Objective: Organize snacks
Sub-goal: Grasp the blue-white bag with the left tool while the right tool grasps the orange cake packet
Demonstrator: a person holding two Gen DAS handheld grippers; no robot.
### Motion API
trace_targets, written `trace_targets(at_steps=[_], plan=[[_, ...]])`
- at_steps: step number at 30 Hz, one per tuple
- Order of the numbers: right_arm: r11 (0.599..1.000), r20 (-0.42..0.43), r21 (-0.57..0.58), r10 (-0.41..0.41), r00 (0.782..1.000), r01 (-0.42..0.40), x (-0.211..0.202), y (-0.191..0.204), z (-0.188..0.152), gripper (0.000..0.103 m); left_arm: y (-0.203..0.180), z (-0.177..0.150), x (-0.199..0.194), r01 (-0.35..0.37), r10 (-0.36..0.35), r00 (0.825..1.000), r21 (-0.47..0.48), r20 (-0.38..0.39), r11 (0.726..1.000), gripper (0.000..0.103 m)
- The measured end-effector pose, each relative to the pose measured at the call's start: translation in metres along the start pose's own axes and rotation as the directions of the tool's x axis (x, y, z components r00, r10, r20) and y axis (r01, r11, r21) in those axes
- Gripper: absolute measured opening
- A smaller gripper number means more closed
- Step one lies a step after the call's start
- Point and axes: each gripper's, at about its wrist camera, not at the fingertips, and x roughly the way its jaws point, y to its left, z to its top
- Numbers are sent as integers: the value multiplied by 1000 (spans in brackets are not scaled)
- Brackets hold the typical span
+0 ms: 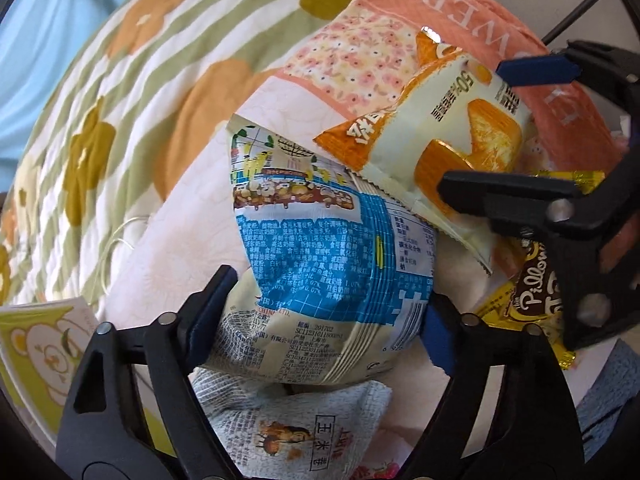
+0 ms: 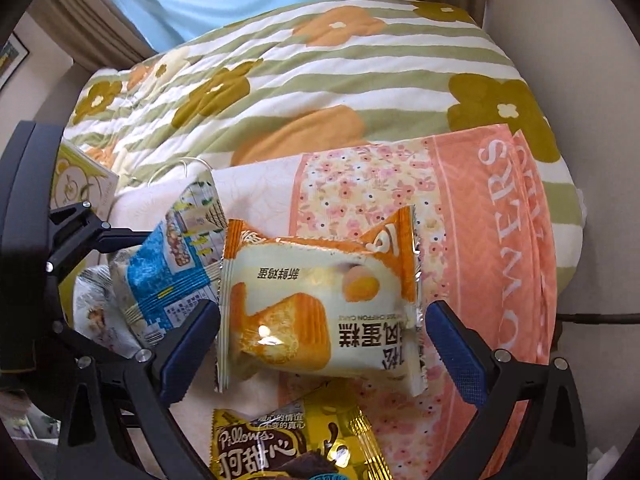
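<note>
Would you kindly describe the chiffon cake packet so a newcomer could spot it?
On the pink floral cloth over the striped quilt, find the snack pile. The chiffon cake packet lies between the blue-and-white bag and the yellow Pillows packet; only it is orange and cream, picturing a cake slice.

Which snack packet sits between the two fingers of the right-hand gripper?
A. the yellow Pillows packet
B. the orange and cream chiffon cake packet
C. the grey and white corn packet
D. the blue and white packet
B: in the right wrist view the chiffon cake packet lies between the blue pads of the right gripper, which stand apart from it, while the Pillows packet lies nearer the camera and the blue and white packet off to the side.
</note>
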Motion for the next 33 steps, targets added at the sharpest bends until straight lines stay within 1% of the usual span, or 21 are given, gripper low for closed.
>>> trace_targets(at_steps=[2, 4, 8, 11, 14, 16, 20, 22, 24, 25, 26, 27, 30, 33], plan=[[1000, -9, -12, -15, 1000, 15, 5, 1, 0, 102, 0, -1, -1, 5, -5, 1000, 0, 1, 1000, 73], [1000, -9, -22, -22, 1000, 22, 9, 0, 0, 102, 1, -3, -2, 7, -7, 1000, -8, 2, 1000, 71], [999, 4, -31, -8, 1000, 8, 12, 0, 3, 102, 3, -6, -5, 15, -15, 1000, -30, 1, 999, 68], [999, -1, -31, -8, 1000, 8, 17, 0, 6, 102, 5, -8, -6, 20, -20, 1000, -49, -5, 999, 68], [999, -35, 24, 38, 999, -37, 26, -5, 6, 102, 5, -12, -8, 22, -23, 1000, -63, -7, 998, 68], [996, -34, 58, 63, 997, -61, 29, -8, 5, 102, 5, -14, -10, 27, -27, 1000, -74, -7, 997, 67], [999, -21, 32, 45, 999, -44, 27, -3, 4, 102, 3, -19, -13, 26, -27, 1000, -90, -4, 996, 67], [1000, -15, 11, 27, 1000, -27, 25, 1, 3, 99, 2, -22, -15, 24, -24, 1000, -98, -1, 995, 67], [1000, -2, -7, 24, 1000, -24, 21, 4, 2, 89, 0, -25, -18, 21, -21, 1000, -106, 1, 994, 67], [1000, 4, -14, 24, 1000, -24, 19, 5, 2, 86, 0, -27, -19, 22, -22, 1000, -114, 4, 993, 67], [999, 10, -24, 28, 1000, -28, 16, 5, 1, 80, -1, -28, -20, 23, -22, 1000, -120, 5, 993, 67], [999, 15, -31, 23, 1000, -22, 13, 6, 1, 78, -2, -29, -22, 23, -22, 1000, -126, 8, 992, 67], [999, 30, -48, -3, 1000, 5, 7, 6, -3, 76, -5, -32, -29, 29, -26, 999, -141, 23, 990, 67], [999, 57, -39, 3, 998, -1, -7, 3, -6, 76, -10, -33, -39, 25, -19, 999, -148, 41, 989, 66]])
